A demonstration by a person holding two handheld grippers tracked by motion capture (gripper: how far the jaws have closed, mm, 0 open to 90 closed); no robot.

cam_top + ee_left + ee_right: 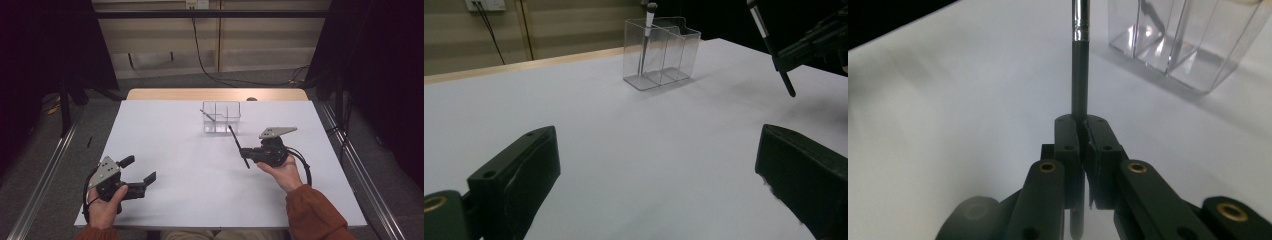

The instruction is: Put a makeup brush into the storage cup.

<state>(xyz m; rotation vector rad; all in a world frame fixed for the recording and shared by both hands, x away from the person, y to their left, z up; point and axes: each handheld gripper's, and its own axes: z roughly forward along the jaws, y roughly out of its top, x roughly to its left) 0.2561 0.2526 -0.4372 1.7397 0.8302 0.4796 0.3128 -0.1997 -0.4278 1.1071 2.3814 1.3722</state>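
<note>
A clear divided holder point(221, 117) stands at the back middle of the white table point(190, 200), with one thin dark stick point(209, 115) leaning in its left compartment. My right gripper point(246, 154) hovers in front of the holder and to its right, shut on a second slim black stick point(236, 140) with a silver band. In the right gripper view the jaws point(1082, 125) pinch that stick point(1080, 60) near its lower end, and it points up towards the holder point(1178, 40). My left gripper point(140, 168) rests near the front left, open and empty.
The left gripper view looks across bare table to the holder point(661, 52) and its stick point(647, 35), with the right gripper point(814, 42) and its held stick point(786, 80) at upper right. Floor rails run beside the table. A cable hangs down the back wall.
</note>
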